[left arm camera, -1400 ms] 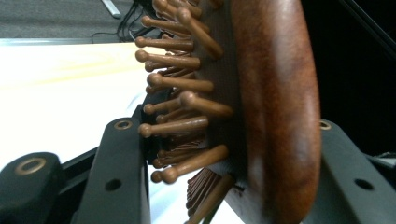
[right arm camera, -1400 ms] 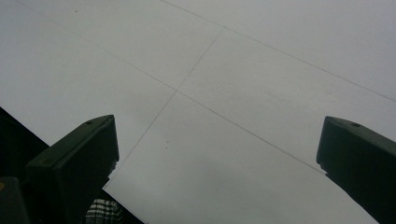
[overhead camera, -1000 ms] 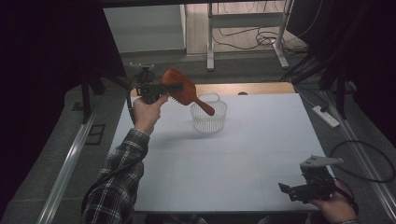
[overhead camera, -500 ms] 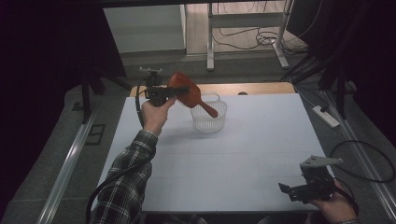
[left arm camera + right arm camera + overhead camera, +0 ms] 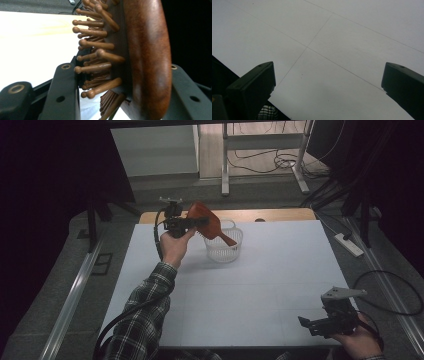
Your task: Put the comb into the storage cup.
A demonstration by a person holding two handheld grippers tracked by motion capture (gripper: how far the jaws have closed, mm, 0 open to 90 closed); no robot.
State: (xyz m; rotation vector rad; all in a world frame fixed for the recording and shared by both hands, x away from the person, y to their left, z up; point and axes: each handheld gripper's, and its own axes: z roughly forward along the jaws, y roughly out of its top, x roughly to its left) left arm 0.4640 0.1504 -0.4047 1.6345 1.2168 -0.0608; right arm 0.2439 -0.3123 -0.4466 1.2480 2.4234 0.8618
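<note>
The left gripper (image 5: 192, 222) was raised above the far left part of the white desk (image 5: 280, 285), its jaws clamped on a reddish-brown wooden paddle hairbrush (image 5: 206, 222). In the high view the brush's broad oval head sat at the jaws while its narrow handle slanted down and to the right, ending over the rim of a clear ribbed plastic basket (image 5: 223, 249). Whether the handle touched the rim could not be told. The basket stood on the desk near its far edge, just beside the left hand (image 5: 176, 245), whose plaid sleeve (image 5: 142, 320) reached in from the bottom.

In the left gripper view the hairbrush (image 5: 140, 62) stood almost on edge between the two black jaws, its smooth rounded back against the jaw on the right and its rows of ball-tipped wooden pins pointing toward the jaw on the left.

The right gripper (image 5: 320, 324) was low at the near right corner of the desk, well apart from the basket. In the right gripper view its jaws stood wide apart with nothing between them, over bare white desk (image 5: 337, 45).
</note>
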